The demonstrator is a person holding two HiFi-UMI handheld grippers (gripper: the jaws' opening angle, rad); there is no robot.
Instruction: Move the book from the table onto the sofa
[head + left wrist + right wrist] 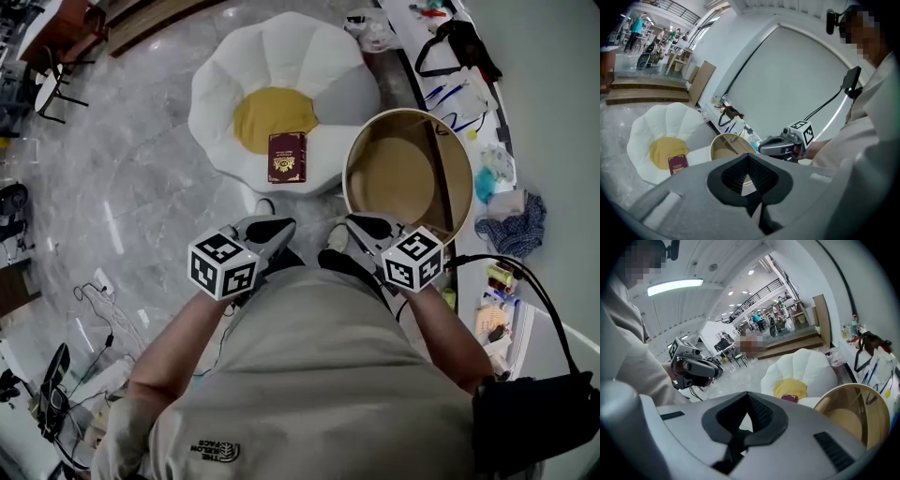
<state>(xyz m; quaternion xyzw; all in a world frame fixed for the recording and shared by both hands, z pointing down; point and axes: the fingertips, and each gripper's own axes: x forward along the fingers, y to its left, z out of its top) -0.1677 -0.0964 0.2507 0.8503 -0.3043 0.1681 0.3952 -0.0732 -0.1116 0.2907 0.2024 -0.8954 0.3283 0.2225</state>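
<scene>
A dark red book [287, 157] lies flat on the white flower-shaped sofa [281, 56], at the front edge of its yellow centre. The book [678, 163] also shows small in the left gripper view and, as the book [789, 398], in the right gripper view. The round wooden table [409, 178] stands right of the sofa with nothing on it. My left gripper [277, 228] and right gripper [361, 225] are held side by side close to my body, short of both. Each is shut with nothing between its jaws, as the left gripper [749, 180] and the right gripper [747, 416] show in their own views.
A long white counter [487, 103] runs along the right wall, cluttered with a black bag, pens, blue cloth and thread spools. Cables [98, 300] lie on the marble floor at the left. Chairs [52, 84] stand at the far left.
</scene>
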